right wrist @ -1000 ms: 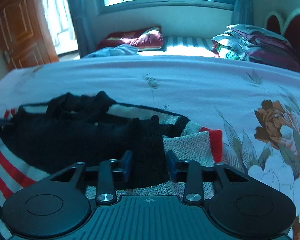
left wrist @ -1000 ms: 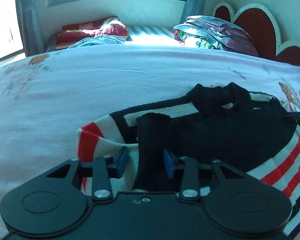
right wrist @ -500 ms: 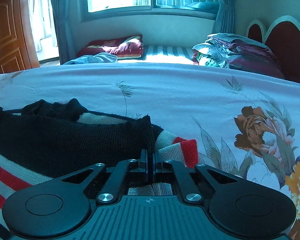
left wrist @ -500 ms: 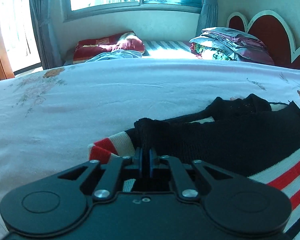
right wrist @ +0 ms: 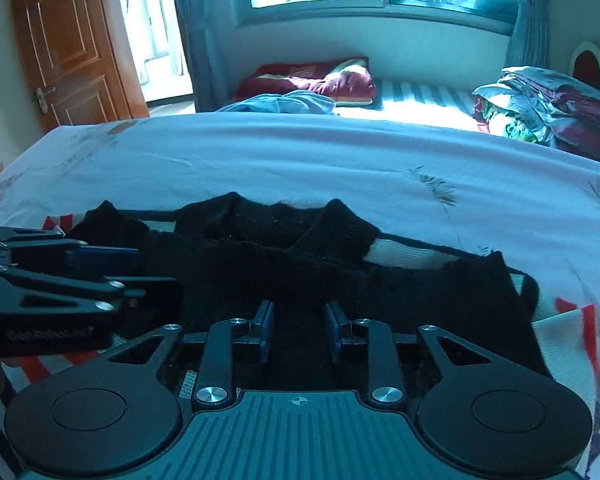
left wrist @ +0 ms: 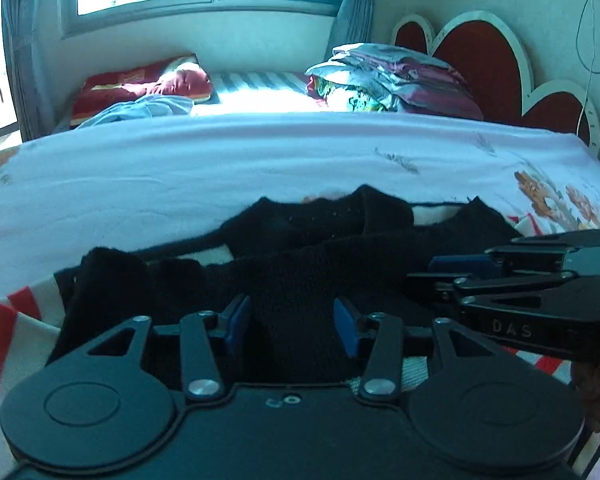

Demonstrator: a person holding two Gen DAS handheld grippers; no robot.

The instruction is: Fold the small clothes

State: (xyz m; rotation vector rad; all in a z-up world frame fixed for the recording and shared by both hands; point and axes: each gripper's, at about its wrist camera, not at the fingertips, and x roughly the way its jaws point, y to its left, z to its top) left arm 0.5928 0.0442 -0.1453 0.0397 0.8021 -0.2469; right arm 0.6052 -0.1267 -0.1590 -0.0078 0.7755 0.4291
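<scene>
Sweater [left wrist: 332,256] lies on the bed [left wrist: 180,168] at about 6 o'clock in both wrist views, a black knit with white and red stripes showing at its outer edges. Both sleeves appear to be laid inward across the black body, their cuffs near the middle, so the sleeve folds look done, though the dark knit makes the layers hard to separate.

The left tongs [left wrist: 292,320] stand open, blue pads well apart, with black knit lying between and below them but nothing pinched. The right tongs [right wrist: 296,330] are likewise spread, over the sweater's near edge, gripping nothing. Each tool shows in the other's view: the right one at 3 o'clock in the left view, the left one at 9 o'clock in the right view, so the two are close together over the garment's middle.

What is left, as I judge it, is the fold of the body itself, bringing the hem up toward the collar [right wrist: 256,216] at 12 o'clock, then perhaps a smoothing. Roughly half the job seems finished.

Farther off at 12 o'clock sit a red pillow [left wrist: 140,84] and stacked bedding [left wrist: 392,76].
</scene>
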